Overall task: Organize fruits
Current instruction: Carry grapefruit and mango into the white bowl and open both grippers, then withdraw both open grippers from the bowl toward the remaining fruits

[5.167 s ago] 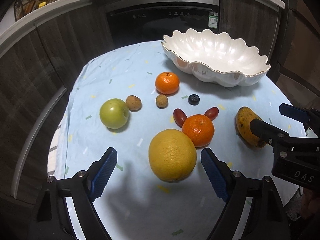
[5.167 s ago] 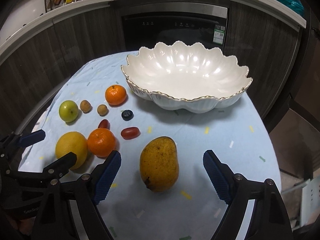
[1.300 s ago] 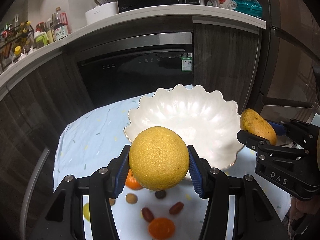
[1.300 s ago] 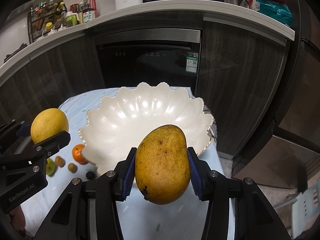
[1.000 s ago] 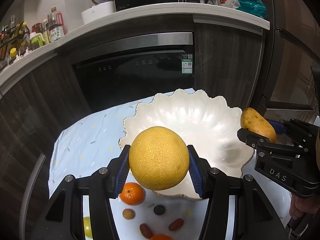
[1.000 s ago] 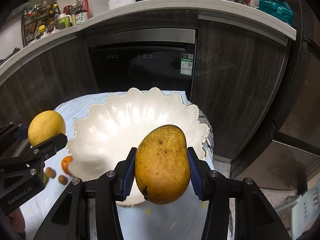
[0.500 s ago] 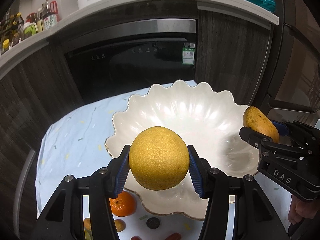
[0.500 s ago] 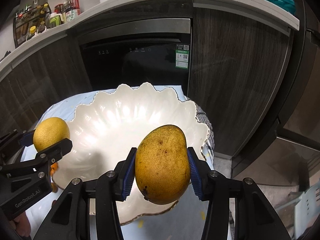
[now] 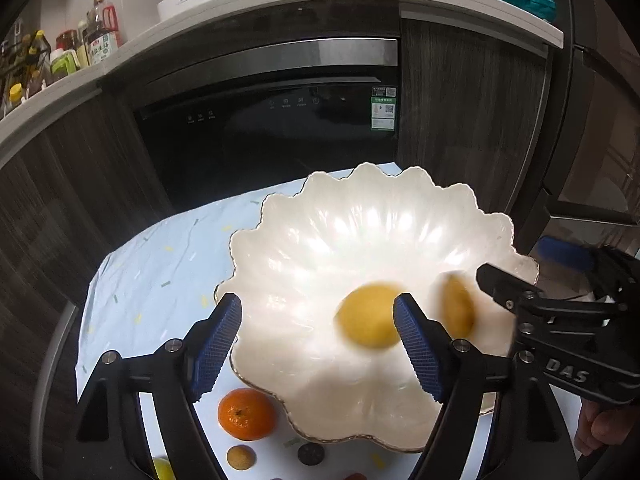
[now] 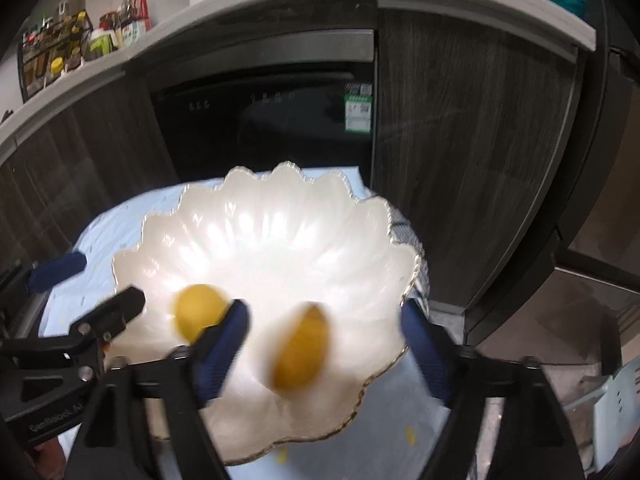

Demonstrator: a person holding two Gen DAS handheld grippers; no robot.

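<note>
Left gripper (image 9: 318,344) and right gripper (image 10: 324,350) both released; blurred grapefruit (image 9: 370,316) and mango (image 10: 302,350) at lower centre over the bowl (image 9: 320,240)

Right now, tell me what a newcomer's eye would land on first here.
Two blurred yellow fruits over the white scalloped bowl: the round grapefruit and the mango to its right, both free of the grippers. The left gripper and right gripper hang open above the bowl's near rim.

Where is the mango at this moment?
In both wrist views the blurred mango is inside the white bowl, right of the yellow citrus, between the open right tongs.
</note>
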